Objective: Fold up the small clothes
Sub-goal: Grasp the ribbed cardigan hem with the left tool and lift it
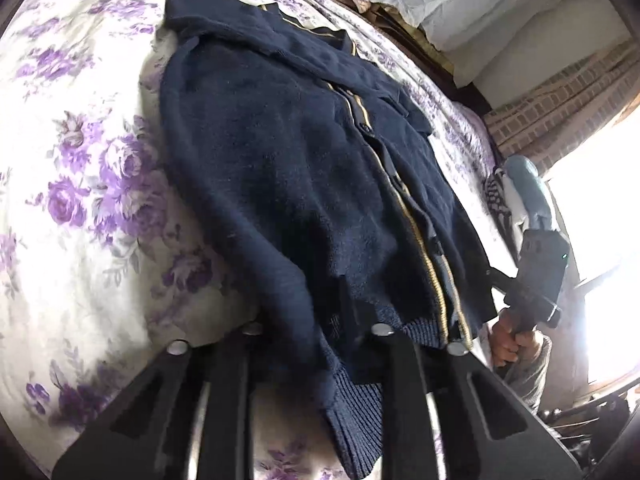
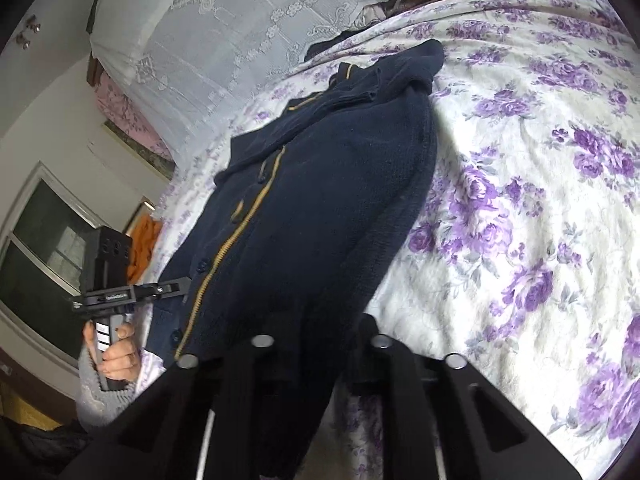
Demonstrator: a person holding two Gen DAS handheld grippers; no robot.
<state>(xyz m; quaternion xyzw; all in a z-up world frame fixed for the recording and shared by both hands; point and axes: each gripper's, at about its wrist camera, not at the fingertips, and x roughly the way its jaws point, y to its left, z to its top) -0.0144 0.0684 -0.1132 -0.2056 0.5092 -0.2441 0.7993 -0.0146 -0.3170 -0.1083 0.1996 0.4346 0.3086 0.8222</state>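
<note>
I look for words and numbers and I find none I can read. The black bar on the left gripper (image 2: 182, 285) has a small pale mark on it, but it is too tiny and blurry for me to make out. The cardigan (image 1: 304, 184) shows no label.

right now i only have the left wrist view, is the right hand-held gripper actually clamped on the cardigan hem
Observer: Yes, the right hand-held gripper is shut on the cardigan hem.
Operator: anything on the bed past the left side of the cardigan
Observer: An orange cloth lies by the bed's far edge.
Operator: what's at the head of the bed
Observer: A white lace cover drapes over something there.
</note>
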